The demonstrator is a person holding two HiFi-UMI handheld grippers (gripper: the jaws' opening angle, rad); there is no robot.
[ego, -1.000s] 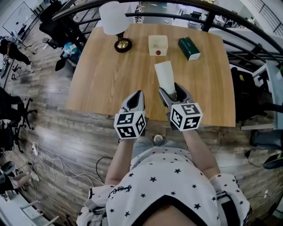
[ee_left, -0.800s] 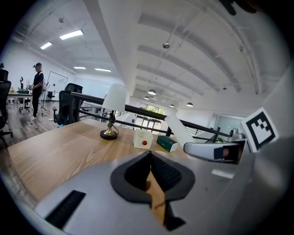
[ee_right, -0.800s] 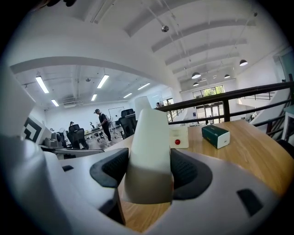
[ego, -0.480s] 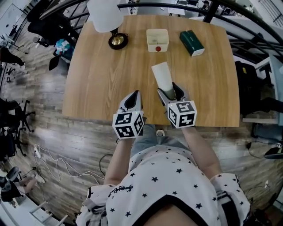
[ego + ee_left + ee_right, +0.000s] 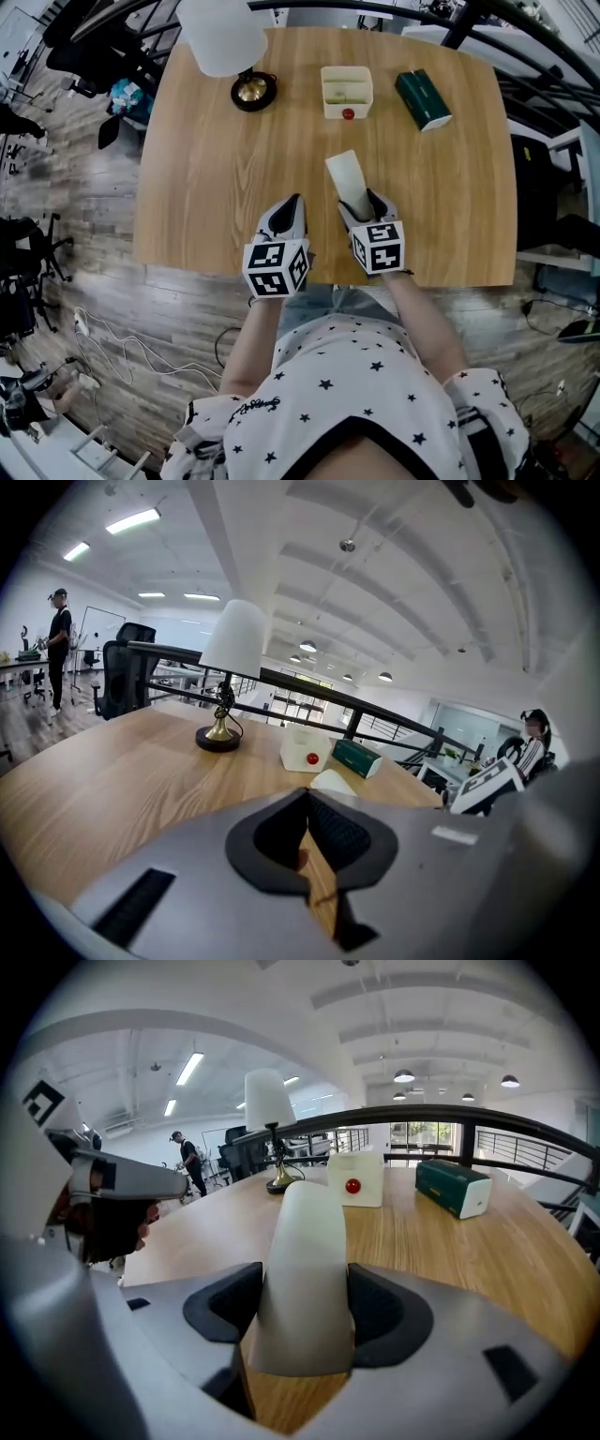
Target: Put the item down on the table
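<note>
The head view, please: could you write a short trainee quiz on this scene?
1. True or false: the right gripper holds the green box.
2. What stands between the lamp and the green box? A a mug; B a white box with a red button; C a bowl.
3. Fill in: the left gripper has its jaws ___.
Key: 1 false, it holds the pale item; 2 B; 3 shut.

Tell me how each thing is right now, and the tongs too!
Left tongs: shut, nothing in them.
Right tongs: shut on the white item.
White item: held, sticking out forward over the table.
Lamp: standing upright.
Cream box: upright; looks open on top.
Green box: lying flat, closed.
</note>
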